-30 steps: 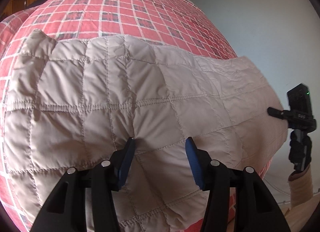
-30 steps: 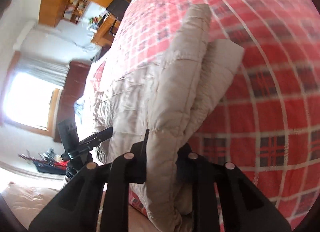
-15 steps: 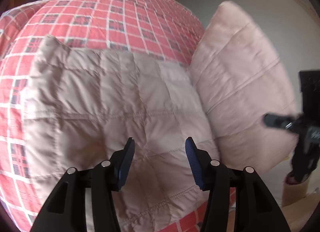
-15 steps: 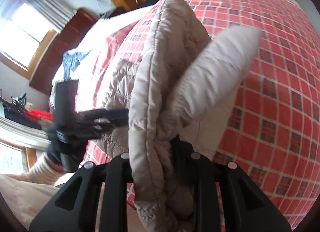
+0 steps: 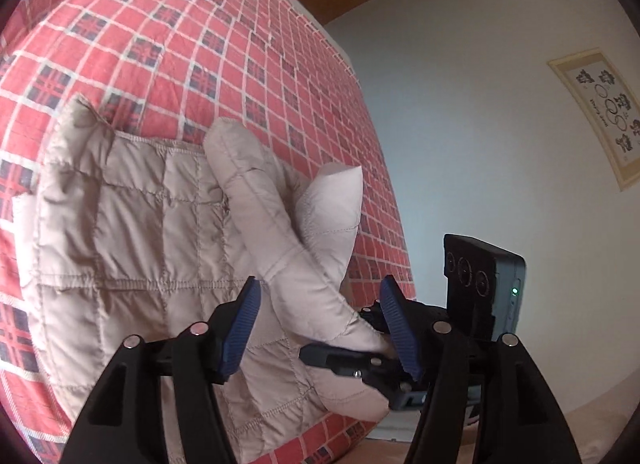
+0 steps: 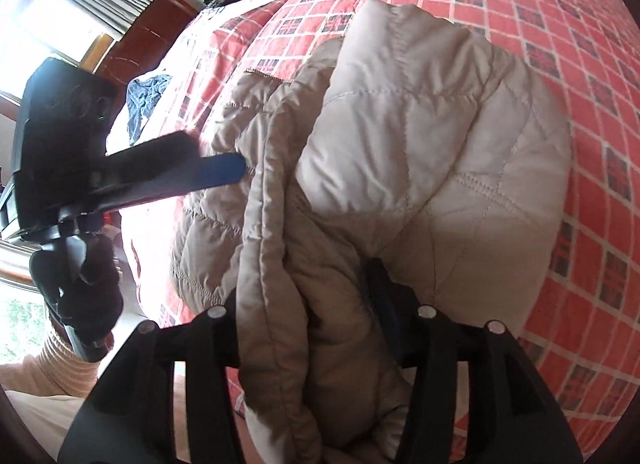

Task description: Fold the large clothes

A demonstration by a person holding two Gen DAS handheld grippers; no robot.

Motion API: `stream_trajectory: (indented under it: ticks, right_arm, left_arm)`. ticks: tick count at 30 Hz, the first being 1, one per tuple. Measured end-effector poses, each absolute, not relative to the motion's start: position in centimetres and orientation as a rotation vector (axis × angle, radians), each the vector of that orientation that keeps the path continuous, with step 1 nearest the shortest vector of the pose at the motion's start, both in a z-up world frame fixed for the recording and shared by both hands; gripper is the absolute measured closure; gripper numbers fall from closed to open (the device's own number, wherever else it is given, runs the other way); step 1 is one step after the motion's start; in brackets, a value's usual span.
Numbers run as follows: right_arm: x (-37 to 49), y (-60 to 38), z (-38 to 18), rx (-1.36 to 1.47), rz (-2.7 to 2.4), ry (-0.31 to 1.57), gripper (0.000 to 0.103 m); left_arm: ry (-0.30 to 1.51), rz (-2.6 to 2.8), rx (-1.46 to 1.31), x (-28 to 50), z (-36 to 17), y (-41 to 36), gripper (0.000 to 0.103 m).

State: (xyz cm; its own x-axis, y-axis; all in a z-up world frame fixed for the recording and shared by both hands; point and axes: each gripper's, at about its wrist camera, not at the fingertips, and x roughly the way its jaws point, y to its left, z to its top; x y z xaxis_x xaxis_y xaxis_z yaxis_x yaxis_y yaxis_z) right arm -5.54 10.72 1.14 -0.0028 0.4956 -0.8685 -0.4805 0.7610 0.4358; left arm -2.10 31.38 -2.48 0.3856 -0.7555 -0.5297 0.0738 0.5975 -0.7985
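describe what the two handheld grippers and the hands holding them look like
Both are black plastic frames with silver bolt heads. The left gripper has ribbed blue pads. The right gripper carries a boxy black module with a green light. A black glove and ribbed beige cuff show.

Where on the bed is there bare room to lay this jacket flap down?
Free: the red checked bedspread beyond the jacket toward the headboard, and the strip on its wall side. Crowded: the near edge, where the right tool grips the bunched flap and the left tool hangs open over the jacket.
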Motion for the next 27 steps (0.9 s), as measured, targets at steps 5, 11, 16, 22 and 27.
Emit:
stream_trajectory:
  ticks: [5, 11, 16, 22, 27]
  right_arm:
    - [-5.7, 10.4, 0.5, 0.022, 0.778, 1.36, 0.051]
    - [-6.2, 9.4, 0.6, 0.041, 0.806, 1.341, 0.044]
    - [-6.4, 7.3, 2.3, 0.096, 0.823, 1.326, 0.043]
    - [-6.4, 1.7, 6.3, 0.222, 0.807, 1.247, 0.04]
    - [-5.5, -3.7, 5.3, 0.277, 0.641, 1.251, 0.039]
  left_arm:
    - [1.09, -0.614, -0.737, -0.6, -3.4, 29.1, 0.039]
    - [1.152, -0.563, -0.682, 2.1, -5.3, 27.3, 0.038]
    - [1.181, -0.525, -0.692, 4.0, -7.3, 26.1, 0.055]
    - [1.159, -0.544, -0.691, 4.3, -8.1, 26.5, 0.076]
    - [1.147, -0.568, -0.712, 2.9, -8.7, 27.8, 0.078]
